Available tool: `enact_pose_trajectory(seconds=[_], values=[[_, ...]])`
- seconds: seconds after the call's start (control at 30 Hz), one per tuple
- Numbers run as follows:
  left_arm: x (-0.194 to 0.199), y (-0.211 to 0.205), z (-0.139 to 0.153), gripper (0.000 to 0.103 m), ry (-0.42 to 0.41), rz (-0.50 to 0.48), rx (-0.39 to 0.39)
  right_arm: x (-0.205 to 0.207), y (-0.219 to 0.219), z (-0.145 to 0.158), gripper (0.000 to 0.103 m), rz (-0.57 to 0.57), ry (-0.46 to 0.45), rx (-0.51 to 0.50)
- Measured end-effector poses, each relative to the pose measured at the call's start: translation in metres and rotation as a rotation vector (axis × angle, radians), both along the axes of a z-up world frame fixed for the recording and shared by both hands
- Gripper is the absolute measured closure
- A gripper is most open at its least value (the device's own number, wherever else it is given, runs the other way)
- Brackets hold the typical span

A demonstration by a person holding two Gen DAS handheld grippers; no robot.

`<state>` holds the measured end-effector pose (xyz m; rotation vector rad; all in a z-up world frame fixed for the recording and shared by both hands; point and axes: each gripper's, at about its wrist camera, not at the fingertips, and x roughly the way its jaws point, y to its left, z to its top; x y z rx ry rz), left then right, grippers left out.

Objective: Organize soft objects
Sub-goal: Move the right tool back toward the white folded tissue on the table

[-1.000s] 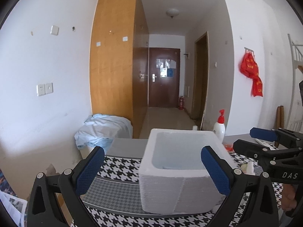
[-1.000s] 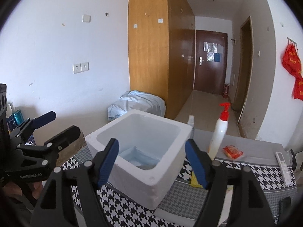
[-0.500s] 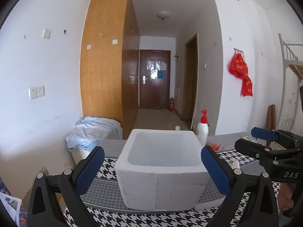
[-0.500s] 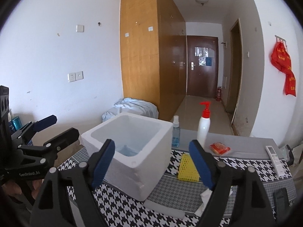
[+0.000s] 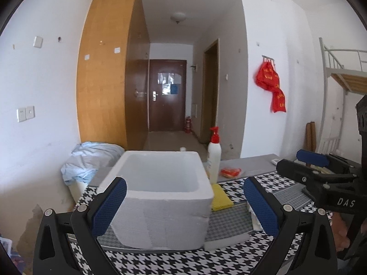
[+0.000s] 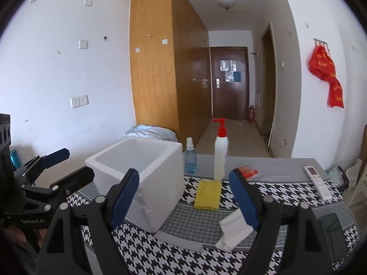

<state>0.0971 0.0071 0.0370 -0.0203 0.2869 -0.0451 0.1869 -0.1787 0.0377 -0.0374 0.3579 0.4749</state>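
We hold both tongs, left gripper and right gripper, apart and empty; we advise approaching the yellow sponge, beside the foam box mid-tabletop, squarely.

matt foam box, houndstooth cloth

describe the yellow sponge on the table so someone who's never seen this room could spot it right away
Find the white foam box on the houndstooth tablecloth. Just right of it, before the red-capped pump bottle, lies the yellow sponge. It is the only yellow thing, flat with a dimpled top.
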Motion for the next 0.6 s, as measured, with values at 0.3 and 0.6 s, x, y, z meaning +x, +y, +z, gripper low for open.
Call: enact_pose_trajectory(seconds=[0.3,0.6], values=[[0.006,-0.022,-0.010,0.001,0.021,-0.073,-0.007,-0.002,-0.028,-0.007,0.019,-0.075,0.012,0.006],[0.012,-0.043,-0.019,0.001,0.045,-0.135,-0.012,0.002,-0.049,-0.015,0.019,-0.127,0.036,0.009]])
